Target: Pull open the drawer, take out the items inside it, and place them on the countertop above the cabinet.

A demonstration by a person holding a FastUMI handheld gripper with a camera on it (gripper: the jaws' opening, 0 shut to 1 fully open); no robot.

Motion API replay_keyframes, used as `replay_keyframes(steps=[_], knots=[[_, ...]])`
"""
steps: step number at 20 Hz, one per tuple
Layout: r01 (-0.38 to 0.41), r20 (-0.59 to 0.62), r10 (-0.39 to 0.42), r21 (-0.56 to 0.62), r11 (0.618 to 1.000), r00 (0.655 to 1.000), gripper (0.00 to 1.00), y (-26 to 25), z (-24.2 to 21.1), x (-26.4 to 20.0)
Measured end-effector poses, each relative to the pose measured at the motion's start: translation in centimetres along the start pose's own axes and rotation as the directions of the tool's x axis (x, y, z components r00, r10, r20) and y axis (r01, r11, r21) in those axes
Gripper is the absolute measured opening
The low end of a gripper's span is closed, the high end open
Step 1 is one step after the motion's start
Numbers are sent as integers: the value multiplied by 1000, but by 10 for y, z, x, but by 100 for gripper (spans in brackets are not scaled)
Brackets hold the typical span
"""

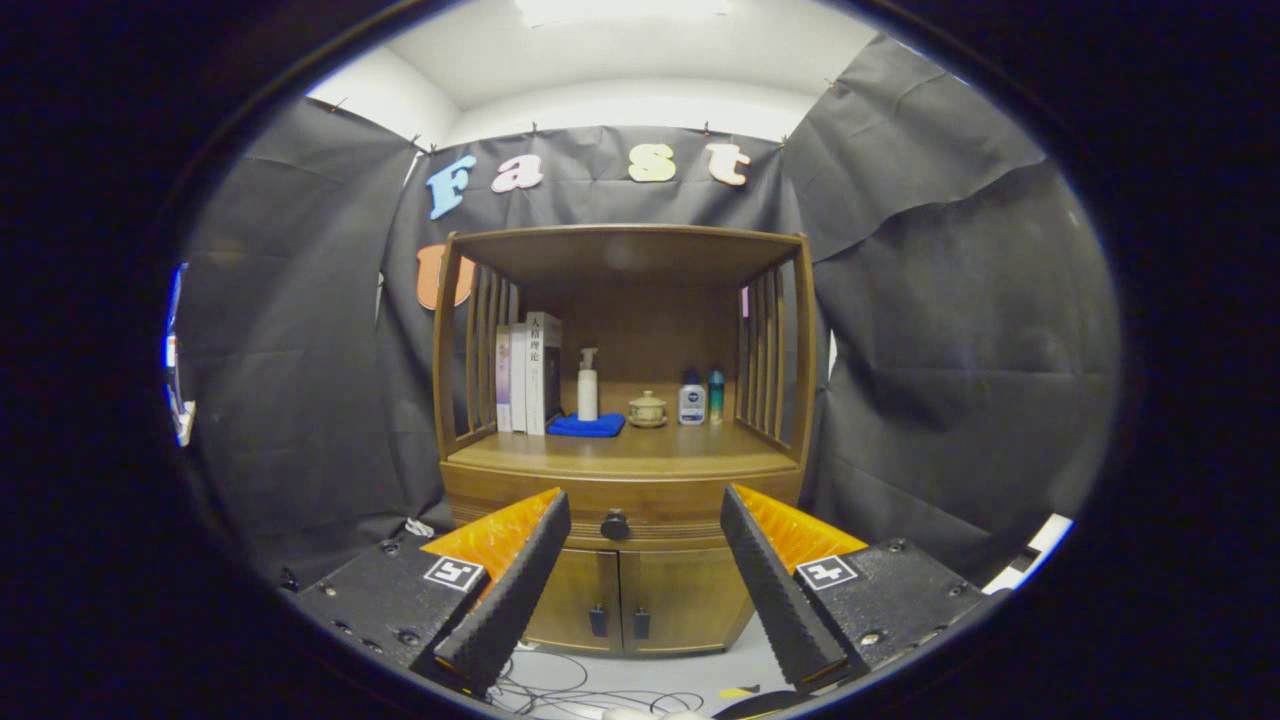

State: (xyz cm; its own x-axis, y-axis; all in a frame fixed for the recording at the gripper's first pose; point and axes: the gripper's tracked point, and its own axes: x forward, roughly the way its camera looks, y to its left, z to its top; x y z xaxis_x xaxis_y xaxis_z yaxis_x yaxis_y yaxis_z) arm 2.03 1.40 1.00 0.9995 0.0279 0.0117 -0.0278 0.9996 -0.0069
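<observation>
Gripper point(645, 570) jaws spread, empty, aimed at closed drawer knob point(615, 524). On countertop point(620, 450): books point(528, 375), spine writing illegible; pump bottle point(588, 385), blue cloth point(587, 426), lidded cup point(647, 408), two small bottles point(692, 400).

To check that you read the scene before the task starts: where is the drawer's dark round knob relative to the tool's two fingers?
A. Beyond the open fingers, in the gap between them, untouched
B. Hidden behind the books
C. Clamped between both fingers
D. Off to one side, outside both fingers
A: the knob sits on the closed drawer beyond the open tool, seen in the gap between its fingers, untouched.
</observation>
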Motion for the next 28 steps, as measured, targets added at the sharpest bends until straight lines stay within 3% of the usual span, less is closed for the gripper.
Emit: replay_keyframes(steps=[5, 9, 16, 21, 28], knots=[[-57, 27, 58, -14, 998, 998, 99, 17, 7, 47], [-48, 44, 49, -33, 998, 998, 98, 20, -4, 99], [-31, -48, 28, -64, 997, 998, 98, 28, -90, 196], [-3, -142, -4, -54, 999, 990, 97, 25, -149, 241], [-17, -167, 11, -34, 999, 986, 65, 26, -164, 258]])
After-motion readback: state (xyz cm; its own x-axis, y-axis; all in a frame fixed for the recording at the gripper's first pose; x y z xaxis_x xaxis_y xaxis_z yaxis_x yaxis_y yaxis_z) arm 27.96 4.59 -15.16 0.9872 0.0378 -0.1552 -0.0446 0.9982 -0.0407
